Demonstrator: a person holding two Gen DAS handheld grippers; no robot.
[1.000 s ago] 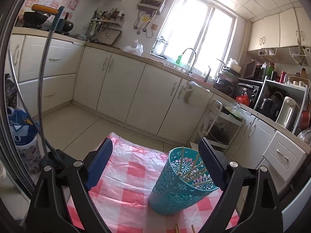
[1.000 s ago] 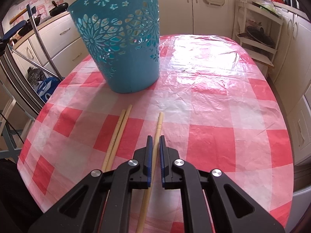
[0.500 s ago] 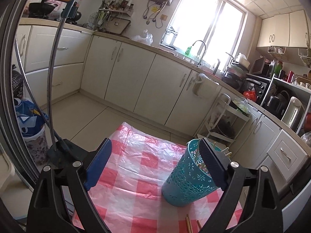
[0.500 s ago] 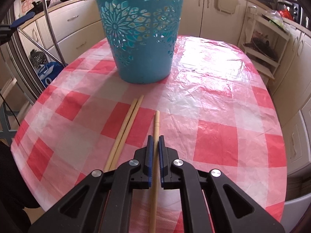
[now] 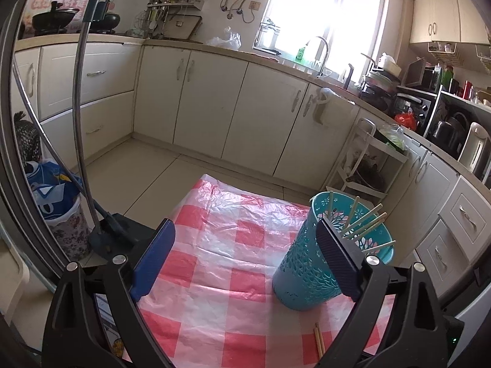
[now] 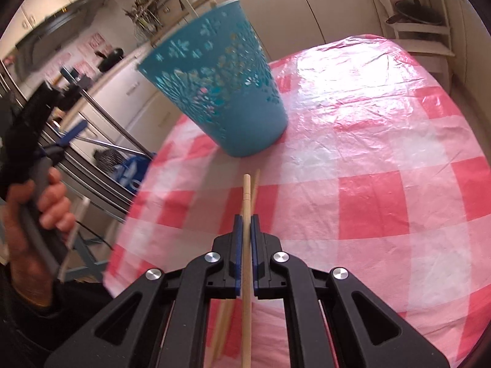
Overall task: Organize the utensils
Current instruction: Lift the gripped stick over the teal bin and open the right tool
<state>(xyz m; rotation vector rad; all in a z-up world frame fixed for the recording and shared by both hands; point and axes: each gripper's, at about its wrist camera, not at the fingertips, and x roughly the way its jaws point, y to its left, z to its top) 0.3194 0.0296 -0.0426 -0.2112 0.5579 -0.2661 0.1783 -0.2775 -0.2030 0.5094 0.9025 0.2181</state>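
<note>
Right gripper (image 6: 244,224) pinched tight on a single chopstick (image 6: 246,245), blue pads flat against its sides; stick runs back between the black arms and pokes out ahead of the fingertips toward the teal basket (image 6: 221,92). Gripper angled down, short of the basket. Left gripper (image 5: 245,254) spread wide, nothing between the pads; its right finger (image 5: 337,260) overlaps the basket's near side, contact unclear. In the right wrist view the left hand (image 6: 33,214) is wrapped round the grey handle, left of the basket, dark sleeve below.
</note>
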